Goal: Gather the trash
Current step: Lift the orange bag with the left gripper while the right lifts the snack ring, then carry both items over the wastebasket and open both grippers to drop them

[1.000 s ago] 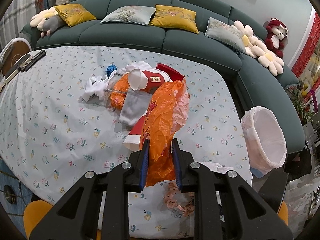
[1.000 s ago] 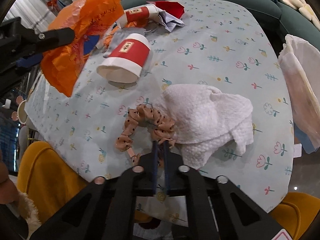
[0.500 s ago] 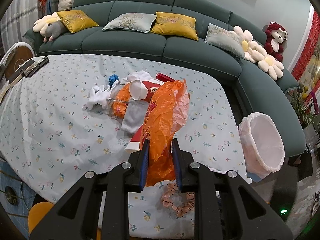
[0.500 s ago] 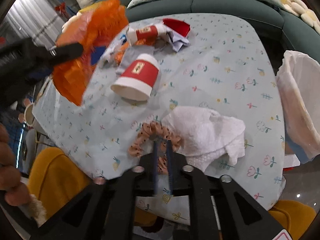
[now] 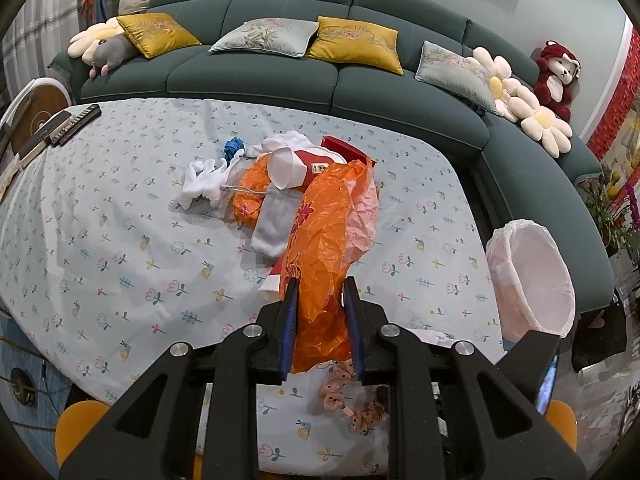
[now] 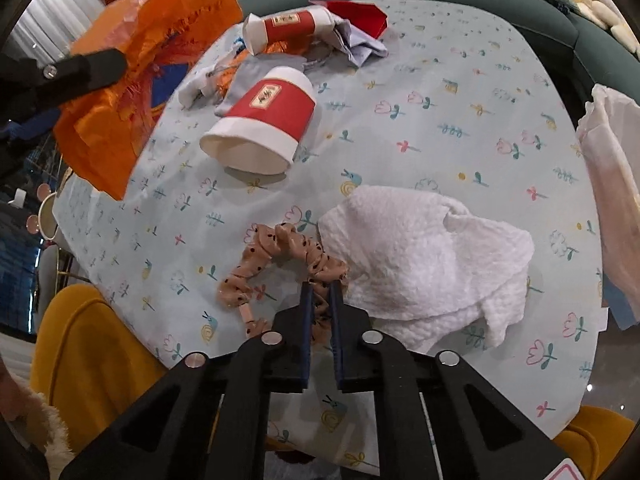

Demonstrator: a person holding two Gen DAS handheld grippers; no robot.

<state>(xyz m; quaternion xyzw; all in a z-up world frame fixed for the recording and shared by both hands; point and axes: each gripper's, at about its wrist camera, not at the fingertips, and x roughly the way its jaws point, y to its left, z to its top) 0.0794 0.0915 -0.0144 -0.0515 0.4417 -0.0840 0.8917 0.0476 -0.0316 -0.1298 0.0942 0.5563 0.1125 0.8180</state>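
Observation:
My left gripper [image 5: 319, 285] is shut on an orange plastic bag [image 5: 320, 248] and holds it above the table; the bag also shows at the upper left of the right wrist view [image 6: 132, 60]. My right gripper [image 6: 321, 289] is shut on a pink dotted scrunchie [image 6: 276, 258] near the table's front edge, beside a crumpled white paper towel [image 6: 424, 256]. A red and white paper cup [image 6: 262, 120] lies on its side behind them. A second cup [image 6: 286, 28] lies in the trash pile further back.
A bin lined with a white bag [image 5: 532, 280] stands off the table's right edge. The pile holds white tissues [image 5: 204, 180], a grey pouch [image 5: 276, 224] and red paper [image 6: 360, 14]. Remote controls [image 5: 68, 126] lie far left. A green sofa [image 5: 360, 92] curves behind.
My left gripper has lifted and pulled back with the orange bag. My right gripper has stayed shut on the scrunchie, with small shifts over the table edge.

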